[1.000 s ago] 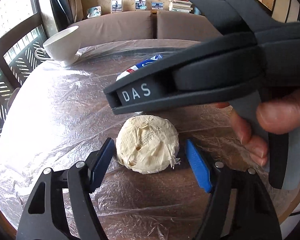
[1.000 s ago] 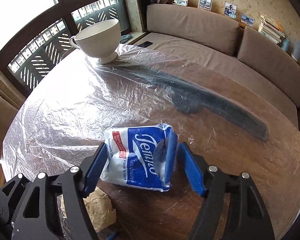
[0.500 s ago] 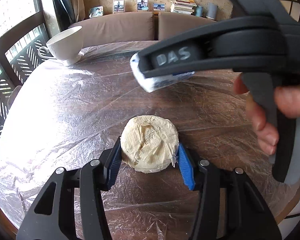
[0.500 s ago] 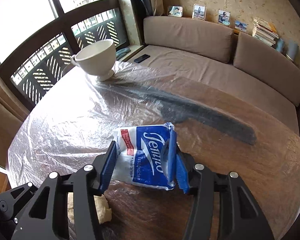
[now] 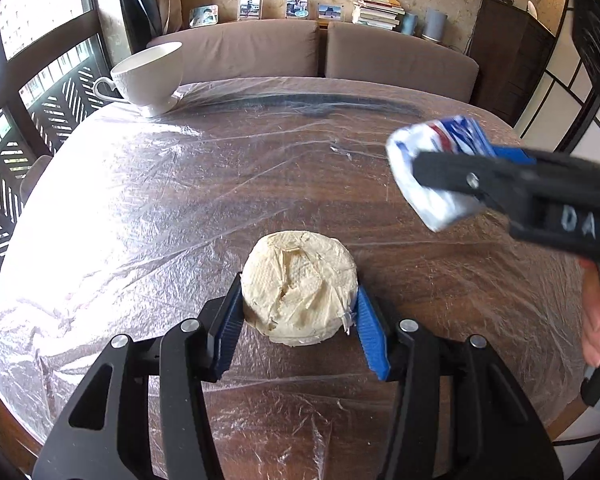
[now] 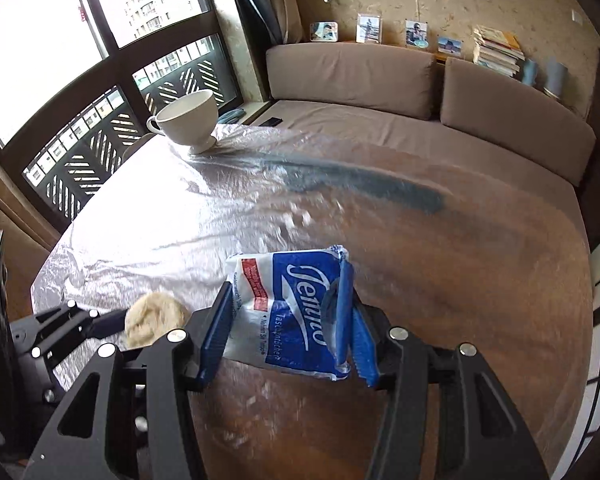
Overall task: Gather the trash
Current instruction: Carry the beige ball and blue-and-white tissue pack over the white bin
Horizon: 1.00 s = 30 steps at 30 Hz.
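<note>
The crumpled paper wad (image 5: 298,288) is clamped between the blue fingers (image 5: 226,334) of the left gripper (image 5: 296,332), resting on the film-covered bench (image 5: 180,184). The tissue packet (image 6: 290,312) is pinched between the fingers (image 6: 216,334) of the right gripper (image 6: 288,338), seen raised at 2 o'clock from the wad in the left wrist view.

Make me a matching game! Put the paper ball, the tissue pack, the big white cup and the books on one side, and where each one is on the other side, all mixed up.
Things:
1. crumpled paper ball
2. blue tissue pack
3. white cup
4. stack of books

Places:
A. on the shelf behind the sofa
B. between the left gripper fingers
C. at the table's far edge, near the window
D. pinched in the right gripper

Pairs: 1-B, 2-D, 3-C, 4-A
</note>
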Each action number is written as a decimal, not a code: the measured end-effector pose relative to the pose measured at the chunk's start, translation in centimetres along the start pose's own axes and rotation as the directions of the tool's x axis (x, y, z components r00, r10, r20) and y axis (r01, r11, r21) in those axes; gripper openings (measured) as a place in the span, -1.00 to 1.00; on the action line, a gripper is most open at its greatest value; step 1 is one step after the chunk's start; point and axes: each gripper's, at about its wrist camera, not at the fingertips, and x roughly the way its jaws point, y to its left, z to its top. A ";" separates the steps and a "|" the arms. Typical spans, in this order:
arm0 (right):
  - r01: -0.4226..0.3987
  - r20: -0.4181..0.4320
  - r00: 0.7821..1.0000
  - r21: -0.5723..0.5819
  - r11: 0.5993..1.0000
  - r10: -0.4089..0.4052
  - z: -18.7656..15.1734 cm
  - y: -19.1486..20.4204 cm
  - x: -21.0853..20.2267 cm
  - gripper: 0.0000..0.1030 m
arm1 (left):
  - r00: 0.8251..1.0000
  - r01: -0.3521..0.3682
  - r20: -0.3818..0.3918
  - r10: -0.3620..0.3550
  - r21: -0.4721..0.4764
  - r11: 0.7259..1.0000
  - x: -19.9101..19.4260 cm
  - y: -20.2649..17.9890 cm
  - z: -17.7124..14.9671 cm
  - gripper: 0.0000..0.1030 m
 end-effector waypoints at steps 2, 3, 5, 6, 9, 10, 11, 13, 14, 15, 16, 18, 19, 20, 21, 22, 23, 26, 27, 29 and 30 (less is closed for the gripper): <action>-0.009 -0.006 1.000 0.023 1.000 0.009 -1.3 -0.1 -0.4 0.01 | 1.000 -0.002 0.001 0.002 0.001 1.000 -0.2 -0.1 -0.2 0.02; -0.010 -0.008 1.000 0.030 1.000 0.010 -1.7 -0.1 -0.5 0.01 | 1.000 -0.003 0.001 0.003 0.001 1.000 -0.4 -0.2 -0.3 0.02; -0.012 -0.014 1.000 0.042 0.999 0.013 -2.8 0.1 -0.8 0.01 | 1.000 -0.002 0.002 0.002 -0.001 1.000 -0.7 -0.3 -0.6 0.02; -0.013 -0.015 1.000 0.047 0.999 0.014 -3.1 0.2 -0.9 0.01 | 1.000 0.002 0.002 -0.002 -0.002 1.000 -0.8 -0.3 -0.7 0.02; -0.013 -0.018 1.000 0.059 0.998 0.015 -4.3 0.6 -1.6 0.01 | 1.000 0.014 0.013 -0.014 0.001 1.000 -1.5 -0.5 -1.1 0.02; -0.012 -0.016 1.000 0.062 0.998 0.013 -4.7 0.8 -1.9 0.01 | 1.000 0.012 0.018 -0.012 0.006 1.000 -1.8 -0.5 -1.3 0.02; -0.008 -0.014 1.000 0.064 0.998 0.009 -5.0 1.0 -2.2 0.01 | 1.000 0.011 0.022 -0.011 0.009 1.000 -2.0 -0.5 -1.5 0.02; 0.000 -0.011 1.000 0.075 0.997 0.001 -5.6 1.3 -2.8 0.01 | 0.999 0.019 0.033 -0.020 0.015 1.000 -2.7 -0.5 -2.0 0.02; 0.004 -0.008 1.000 0.082 0.997 -0.004 -6.0 1.5 -3.1 0.01 | 0.999 0.026 0.037 -0.026 0.017 1.000 -3.0 -0.5 -2.2 0.02; 0.009 -0.005 1.000 0.090 0.996 -0.008 -6.3 1.6 -3.5 0.01 | 0.999 0.035 0.041 -0.036 0.019 0.999 -3.3 -0.3 -2.5 0.02; 0.016 -0.004 1.000 0.099 0.995 -0.016 -6.7 1.9 -3.8 0.01 | 0.998 0.041 0.044 -0.042 0.021 0.999 -3.6 -0.2 -2.8 0.02; 0.031 -0.003 1.000 0.118 0.993 -0.031 -7.4 2.5 -4.4 0.01 | 0.997 0.054 0.051 -0.056 0.030 0.998 -4.3 0.1 -3.4 0.02; 0.040 -0.004 0.999 0.125 0.991 -0.040 -7.8 2.7 -4.6 0.01 | 0.997 0.062 0.054 -0.064 0.039 0.997 -4.6 0.3 -3.7 0.02; 0.050 -0.006 0.999 0.133 0.990 -0.050 -8.3 3.2 -4.8 0.01 | 0.996 0.066 0.054 -0.069 0.047 0.997 -4.9 0.5 -4.0 0.02; 0.059 -0.009 0.998 0.138 0.989 -0.058 -8.7 3.7 -5.0 0.01 | 0.996 0.071 0.052 -0.075 0.060 0.996 -5.1 0.8 -4.4 0.02; 0.068 -0.011 0.998 0.144 0.987 -0.067 -9.1 4.2 -5.1 0.01 | 0.996 0.076 0.049 -0.080 0.070 0.995 -5.3 1.0 -4.7 0.02; 0.076 -0.012 0.997 0.151 0.986 -0.075 -9.5 4.7 -5.3 0.01 | 0.995 0.080 0.047 -0.084 0.082 0.993 -5.5 1.3 -5.0 0.02; 0.094 -0.014 0.996 0.175 0.980 -0.093 -10.8 6.5 -5.9 0.01 | 0.994 0.095 0.036 -0.100 0.116 0.989 -6.1 2.4 -5.9 0.02; 0.104 -0.015 0.995 0.183 0.978 -0.103 -11.4 7.2 -6.1 0.01 | 0.994 0.103 0.030 -0.108 0.127 0.986 -6.4 2.8 -6.2 0.02; 0.114 -0.018 0.994 0.195 0.974 -0.112 -12.2 8.3 -6.3 0.01 | 0.992 0.118 0.023 -0.123 0.146 0.982 -6.8 3.7 -6.8 0.02; 0.117 -0.017 0.993 0.204 0.972 -0.116 -12.8 8.9 -6.5 0.01 | 0.991 0.125 0.022 -0.130 0.153 0.980 -7.0 4.0 -7.1 0.02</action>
